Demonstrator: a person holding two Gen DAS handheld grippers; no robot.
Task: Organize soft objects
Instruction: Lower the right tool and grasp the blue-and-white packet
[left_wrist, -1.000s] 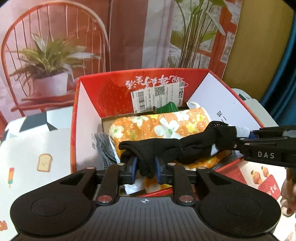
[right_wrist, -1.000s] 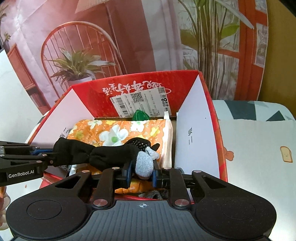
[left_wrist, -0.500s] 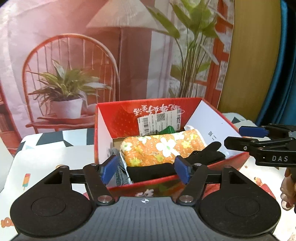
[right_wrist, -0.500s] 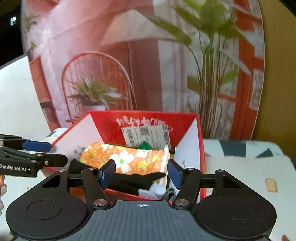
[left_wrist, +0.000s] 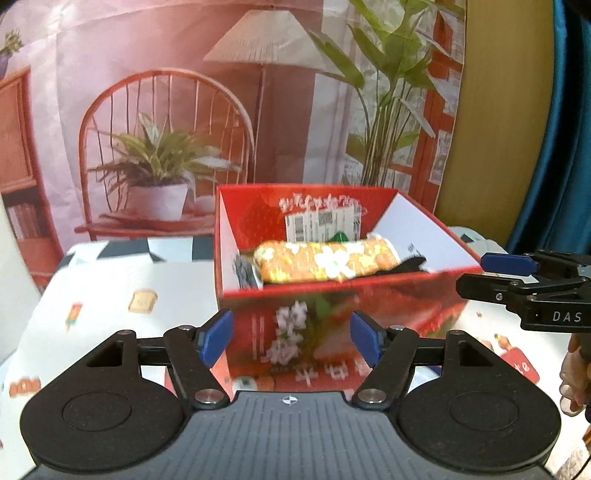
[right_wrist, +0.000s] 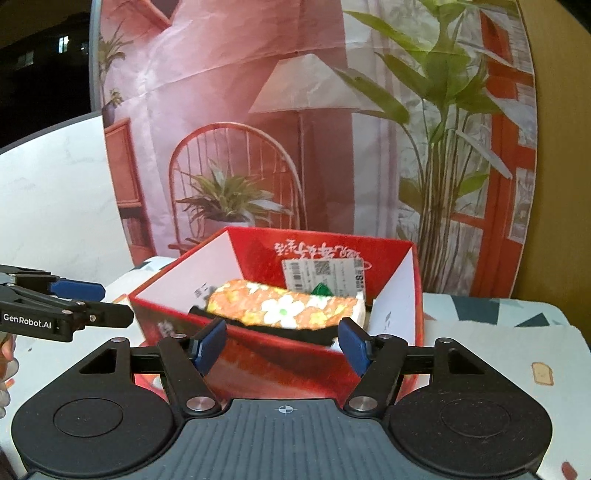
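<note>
The red cardboard box (left_wrist: 332, 299) stood on a tablecloth (left_wrist: 110, 295) printed with small toast and ice-lolly pictures, and it served as the landmark; its four flaps were up, white on the inner sides, and a white shipping label (left_wrist: 323, 223) was stuck on the far inner wall. Inside the box lay an orange roll of cloth (left_wrist: 327, 260) with white and yellow flowers, stretched from the left wall toward the right wall; it looked soft and plump. In front of the roll, against the near wall, a black glove (right_wrist: 291, 332) lay long and flat, and one dark tip of it showed near the right wall (left_wrist: 412, 263); a grey knitted piece (left_wrist: 245, 273) sat in the left corner, and something green (left_wrist: 338, 236) peeked out behind the roll, under the label; what it was could not be told.

The left gripper (left_wrist: 291, 338) hung in front of the near wall of the box, its blue-padded jaws spread wide and holding nothing; the right gripper (right_wrist: 282, 343) was also in front of the near wall, jaws spread apart and empty. Behind the box hung a printed backdrop (left_wrist: 166, 110) with a chair, a lamp and plants.
</note>
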